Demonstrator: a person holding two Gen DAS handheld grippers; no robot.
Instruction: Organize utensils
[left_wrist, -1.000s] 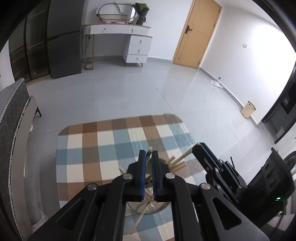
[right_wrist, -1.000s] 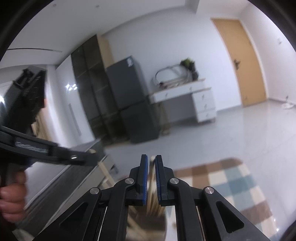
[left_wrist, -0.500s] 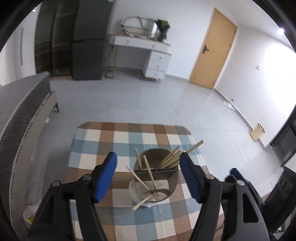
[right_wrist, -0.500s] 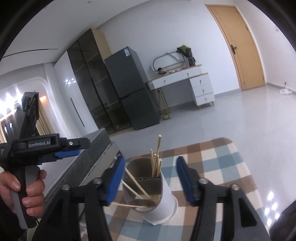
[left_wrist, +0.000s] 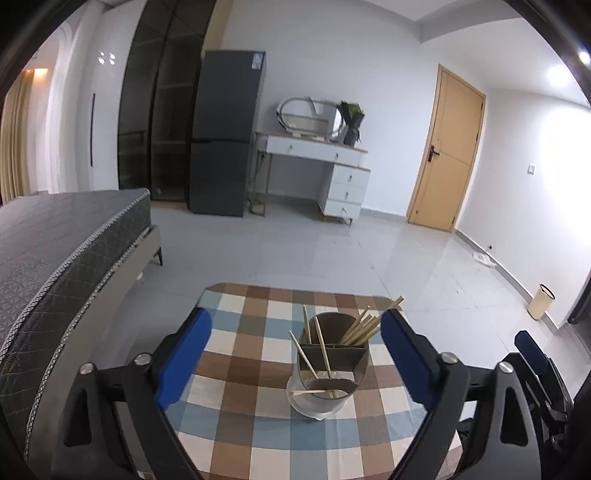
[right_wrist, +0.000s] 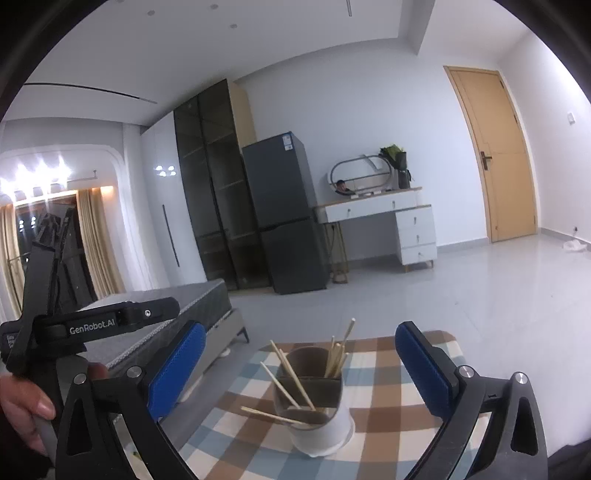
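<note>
The tabletop (left_wrist: 236, 369) has a checked cloth in brown, blue & white squares. Behind it is a big room w/ a pale grey tile floor (left_wrist: 332, 251). A grey bed (left_wrist: 66, 236) sits on the left. At the back wall stand a dark fridge (left_wrist: 225, 133), a tall dark glass cabinet (left_wrist: 159, 110), a white desk w/ drawers (left_wrist: 325, 173) and a tan door (left_wrist: 450, 151). A small cream bin (left_wrist: 541, 301) stands by the right wall.

The utensil holder (left_wrist: 330, 373) is a round cup, brown inside & white outside, split into parts. It stands up straight on the cloth. Thin wooden chopsticks (left_wrist: 364, 325) poke out of it, some leaning right, some leaning left, one lying across the rim.

The left hand-held gripper (left_wrist: 295, 354) is spread wide & holds nothing. The holder sits between its two blue pads (left_wrist: 184, 360), not touching them. The right hand-held gripper (right_wrist: 301, 369) is spread wide too, also w/ nothing in it, w/ the holder just ahead between its fingers. In the right wrist view, the person's left hand (right_wrist: 22, 410) grips the other tool's handle at the left edge
</note>
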